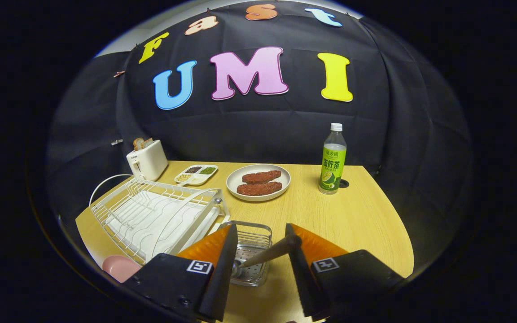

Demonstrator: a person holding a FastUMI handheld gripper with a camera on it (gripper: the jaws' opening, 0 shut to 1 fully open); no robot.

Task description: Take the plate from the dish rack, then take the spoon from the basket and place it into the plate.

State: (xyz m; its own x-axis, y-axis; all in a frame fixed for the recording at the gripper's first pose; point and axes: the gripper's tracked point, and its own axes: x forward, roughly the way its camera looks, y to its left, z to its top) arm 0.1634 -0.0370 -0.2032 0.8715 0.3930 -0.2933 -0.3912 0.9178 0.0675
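The claw [260, 237] hangs above the near part of the wooden counter [357, 215], its two orange-faced fingers [222, 251] standing apart with a clear gap between them. In that gap sits the small metal basket [251, 251], and the spoon [267, 253] leans out of it, its bowl down in the basket and its wooden handle slanting up toward the right finger; the handle tip seems to touch that finger's inner face, though the angle makes this hard to tell. The left finger is well clear of the spoon. The white wire dish rack [151, 215] stands just beside the basket, to the left. A pink plate [120, 268] lies on the counter at the rack's near corner, beside the left finger's black mount. Beyond the fingers rest a white dish with two brown patties [258, 182], a divided tray of grains [195, 174], a white toaster [147, 160] holding bread, and a green bottle [333, 161] standing upright.
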